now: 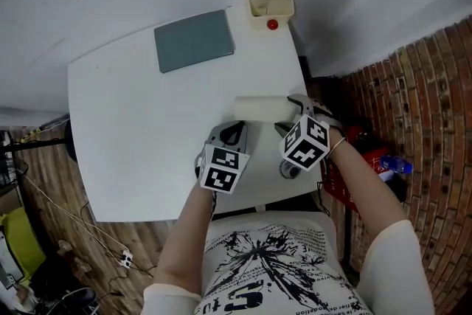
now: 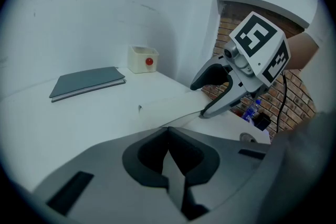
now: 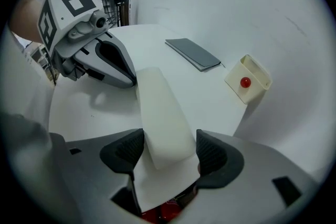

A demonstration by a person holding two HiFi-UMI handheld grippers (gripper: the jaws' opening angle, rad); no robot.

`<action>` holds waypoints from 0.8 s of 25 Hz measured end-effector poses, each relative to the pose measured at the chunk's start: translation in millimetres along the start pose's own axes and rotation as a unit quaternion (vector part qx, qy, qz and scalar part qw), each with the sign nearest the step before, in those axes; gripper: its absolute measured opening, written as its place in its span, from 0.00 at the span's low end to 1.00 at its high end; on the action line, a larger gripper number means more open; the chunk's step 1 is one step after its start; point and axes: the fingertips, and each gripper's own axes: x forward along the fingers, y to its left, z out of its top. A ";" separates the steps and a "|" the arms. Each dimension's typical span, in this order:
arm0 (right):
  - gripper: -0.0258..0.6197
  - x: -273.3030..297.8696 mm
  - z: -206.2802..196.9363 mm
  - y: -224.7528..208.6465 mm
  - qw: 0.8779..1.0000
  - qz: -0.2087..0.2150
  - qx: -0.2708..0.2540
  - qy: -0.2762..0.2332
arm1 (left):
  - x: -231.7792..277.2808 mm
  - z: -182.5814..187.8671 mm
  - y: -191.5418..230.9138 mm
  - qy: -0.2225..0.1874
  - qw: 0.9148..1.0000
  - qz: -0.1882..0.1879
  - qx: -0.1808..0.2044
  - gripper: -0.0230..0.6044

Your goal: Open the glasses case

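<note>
My right tongs (image 3: 169,147) gripping the glasses case (image 1: 262,108)
The white case lies on the table (image 1: 133,129), nearer me than the grey notebook (image 1: 194,40) and off to its right. My right tongs pinch one end; my left tongs (image 2: 168,131) are clenched empty, tips just beside it.

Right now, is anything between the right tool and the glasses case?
Nothing visible does. The near end of the glasses case sits between the jaws of the right tool, with the pads apparently against its sides. The left tool, shut, is by the case's far end, not in the way.
</note>
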 end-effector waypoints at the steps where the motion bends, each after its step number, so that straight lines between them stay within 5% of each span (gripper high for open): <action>1: 0.54 -1.0 0.5 0.2 1.000 0.001 -0.002 0.000 | -0.3 0.0 0.1 0.000 1.000 0.000 0.000 0.06; 9: 0.45 -12.3 3.9 -1.2 1.000 -0.003 -0.009 -0.007 | -0.5 -0.3 0.4 0.000 1.000 0.001 0.003 0.06; 13: 0.32 -21.6 11.6 -8.8 0.999 0.000 0.028 -0.031 | -0.4 0.3 0.1 -0.001 1.000 0.001 0.003 0.06; 20: 0.28 -24.6 14.7 -16.8 0.999 0.015 0.033 -0.041 | -1.8 3.6 0.0 0.004 1.000 0.001 0.005 0.06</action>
